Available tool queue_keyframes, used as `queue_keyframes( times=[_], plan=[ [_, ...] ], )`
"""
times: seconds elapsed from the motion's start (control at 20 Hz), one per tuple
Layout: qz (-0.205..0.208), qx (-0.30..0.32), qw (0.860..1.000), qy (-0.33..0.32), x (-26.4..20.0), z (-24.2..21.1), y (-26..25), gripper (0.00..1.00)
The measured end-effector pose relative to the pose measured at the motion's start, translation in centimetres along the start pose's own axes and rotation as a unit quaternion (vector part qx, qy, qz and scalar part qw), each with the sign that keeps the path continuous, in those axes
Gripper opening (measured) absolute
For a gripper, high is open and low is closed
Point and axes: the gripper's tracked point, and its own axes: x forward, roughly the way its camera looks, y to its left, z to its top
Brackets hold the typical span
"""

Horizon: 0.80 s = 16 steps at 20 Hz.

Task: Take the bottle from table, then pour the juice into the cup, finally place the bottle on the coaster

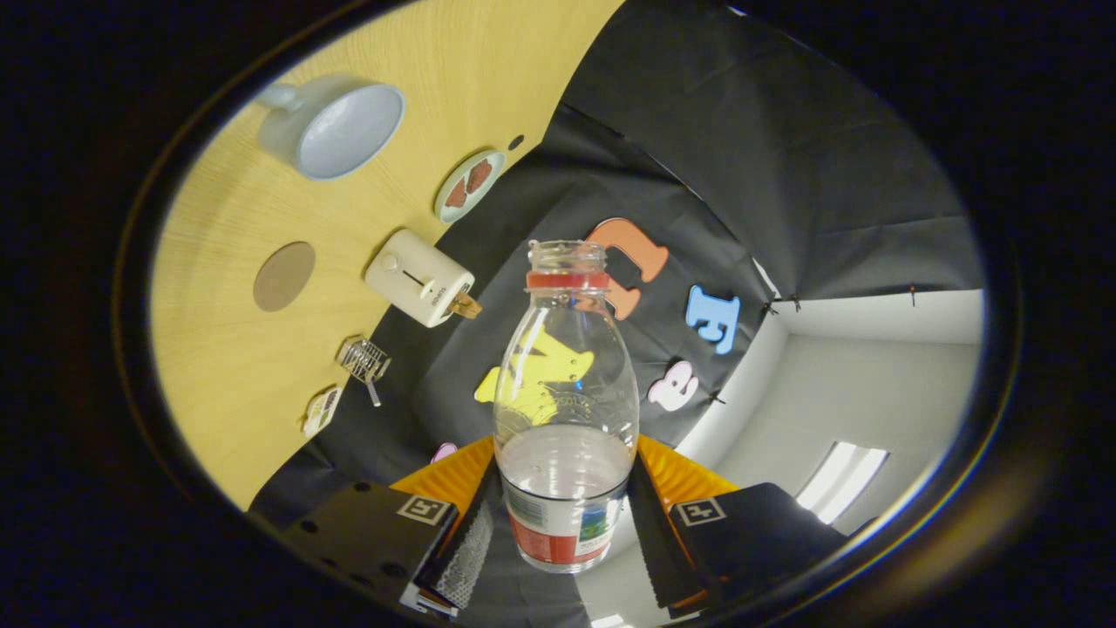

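Gripper view: jaws clenched on uncapped bottle (565,410); cup (336,126), coaster (284,276), toaster (420,278), plate (469,185) well apart on table (227,366)

The bottle (565,410) is held between the two fingers (462,545) of the claw (567,523), both pressed against its lower part, and is lifted clear of the desk (227,349). On the desk, the coaster (284,276) is set between the cup (336,126) and a small wire rack (364,359), with a toaster (420,277) just beside it toward the wall. A plate (471,185) is placed beyond the toaster, near the cup, and a small card (321,410) is found next to the rack.
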Motion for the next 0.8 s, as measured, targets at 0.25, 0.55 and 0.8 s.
queue_keyframes(
  times=[0.25,0.55,0.8],
  plan=[
    [-0.003,-0.011,1.000,-0.005,0.0,0.5,0.2,0.79],
    [0.002,-0.010,1.000,-0.010,-0.2,1.4,0.8,0.79],
    [0.012,-0.015,1.000,-0.006,0.1,1.3,1.8,0.79]
  ],
)
